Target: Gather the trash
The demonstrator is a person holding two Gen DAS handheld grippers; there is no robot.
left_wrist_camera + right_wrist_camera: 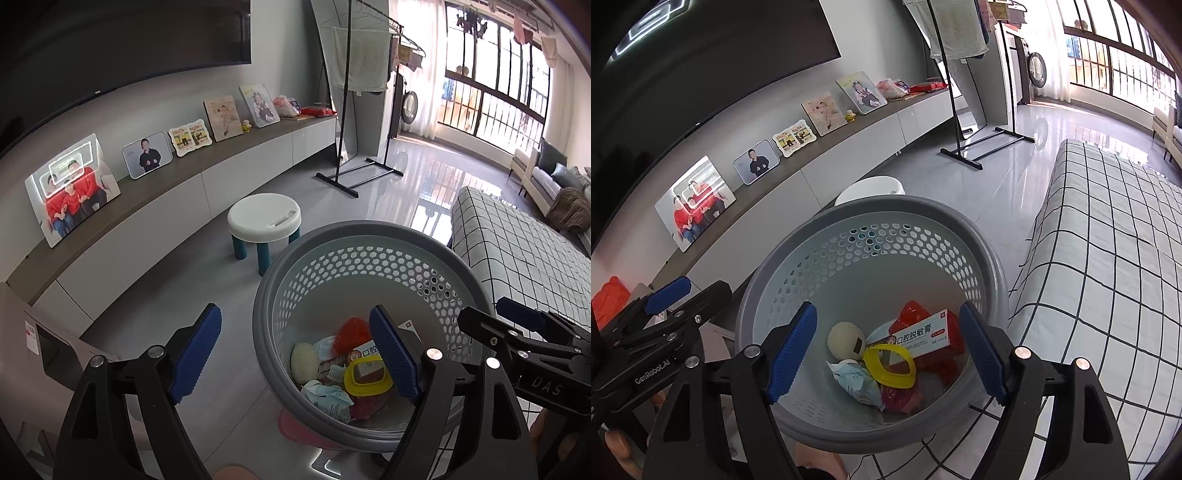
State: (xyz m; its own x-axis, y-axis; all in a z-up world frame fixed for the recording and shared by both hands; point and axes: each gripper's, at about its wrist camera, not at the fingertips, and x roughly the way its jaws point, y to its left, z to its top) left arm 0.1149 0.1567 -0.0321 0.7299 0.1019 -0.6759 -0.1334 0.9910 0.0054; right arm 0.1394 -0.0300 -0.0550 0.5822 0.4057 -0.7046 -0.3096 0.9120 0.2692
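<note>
A living room with a grey tiled floor, a long low shelf of framed photos under a dark television, a white stool and a checked cloth surface off to the right. In front of both grippers stands a grey perforated basket, already holding trash: a red-and-white box, a yellow ring-shaped lid, a pale ball, a crumpled wrapper and red packaging.

The left gripper has its fingers spread wide and holds nothing; its right finger hangs over the basket's opening, its left one outside the rim. The right gripper is also wide and empty, centred over the basket, so the trash lies straight ahead and below it. The box's long axis runs across the right fingers, rising slightly to the right. The right hand looks the nearer one to the contents. No loose trash shows outside the basket, apart perhaps from something orange at the far left.
</note>
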